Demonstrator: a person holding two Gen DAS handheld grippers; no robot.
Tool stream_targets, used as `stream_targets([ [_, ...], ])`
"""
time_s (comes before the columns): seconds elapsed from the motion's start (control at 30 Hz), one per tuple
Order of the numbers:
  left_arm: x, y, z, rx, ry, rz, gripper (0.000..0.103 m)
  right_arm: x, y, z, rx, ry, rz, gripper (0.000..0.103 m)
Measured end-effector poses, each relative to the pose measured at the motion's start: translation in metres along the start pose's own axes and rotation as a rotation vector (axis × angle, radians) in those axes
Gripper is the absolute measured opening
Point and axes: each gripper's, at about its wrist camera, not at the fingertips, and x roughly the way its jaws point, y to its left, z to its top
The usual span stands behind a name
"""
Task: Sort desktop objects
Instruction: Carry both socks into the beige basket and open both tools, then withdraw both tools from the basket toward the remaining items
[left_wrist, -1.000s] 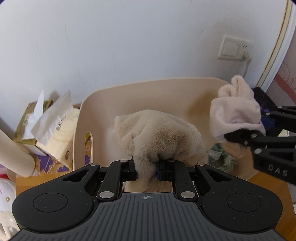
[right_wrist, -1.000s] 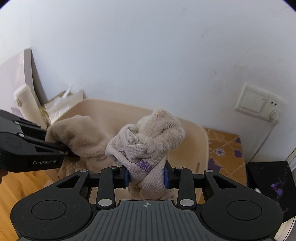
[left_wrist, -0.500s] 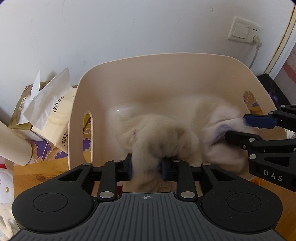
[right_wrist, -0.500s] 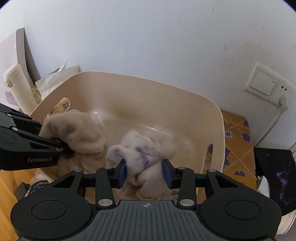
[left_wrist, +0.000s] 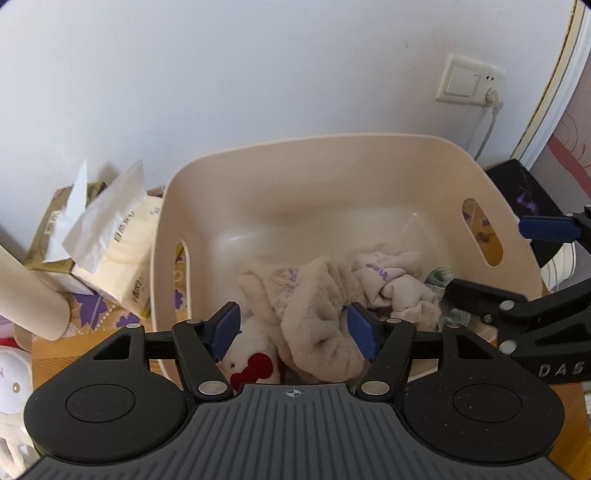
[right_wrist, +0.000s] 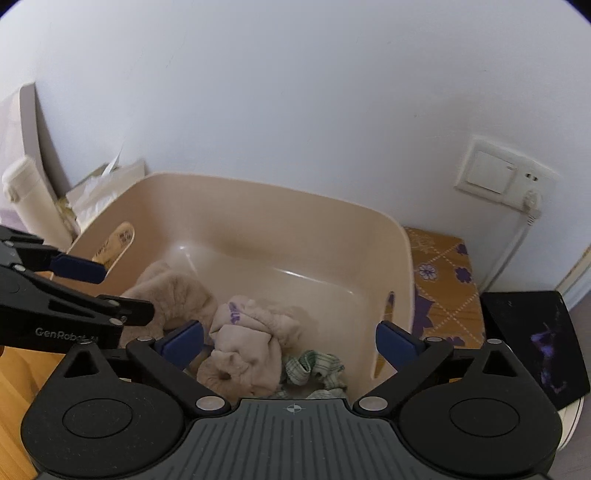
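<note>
White wall, possibly wooden desktop

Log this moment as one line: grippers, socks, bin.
left hand-held gripper: opening, nothing gripped | right hand-held gripper: opening, nothing gripped | socks: lying in bin

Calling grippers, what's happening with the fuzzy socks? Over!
Left hand-held gripper, right hand-held gripper: opening, holding nothing. Fuzzy socks in basket. Nothing blocking.

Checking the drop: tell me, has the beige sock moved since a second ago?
Yes. The beige sock went down, from above the bin's rim to its floor, free of the opening left gripper.
</note>
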Motion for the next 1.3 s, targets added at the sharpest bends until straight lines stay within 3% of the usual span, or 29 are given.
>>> stream_targets([
  [0.13,-0.016,0.000,-0.001,0.004,-0.029,-0.003,0.075,-0.015,-0.006,-0.001,0.026,-0.023,-0.014,0.103],
  [0.7,-0.074,0.003,-0.027,0.009,-0.081,-0.007,0.077,-0.087,-0.013,-0.032,0.087,-0.138,-0.083,0.103],
  [1.3,-0.108,0.021,-0.077,0.020,-0.081,-0.003,0.078,-0.124,-0.031,-0.098,0.132,-0.101,-0.111,0.103],
])
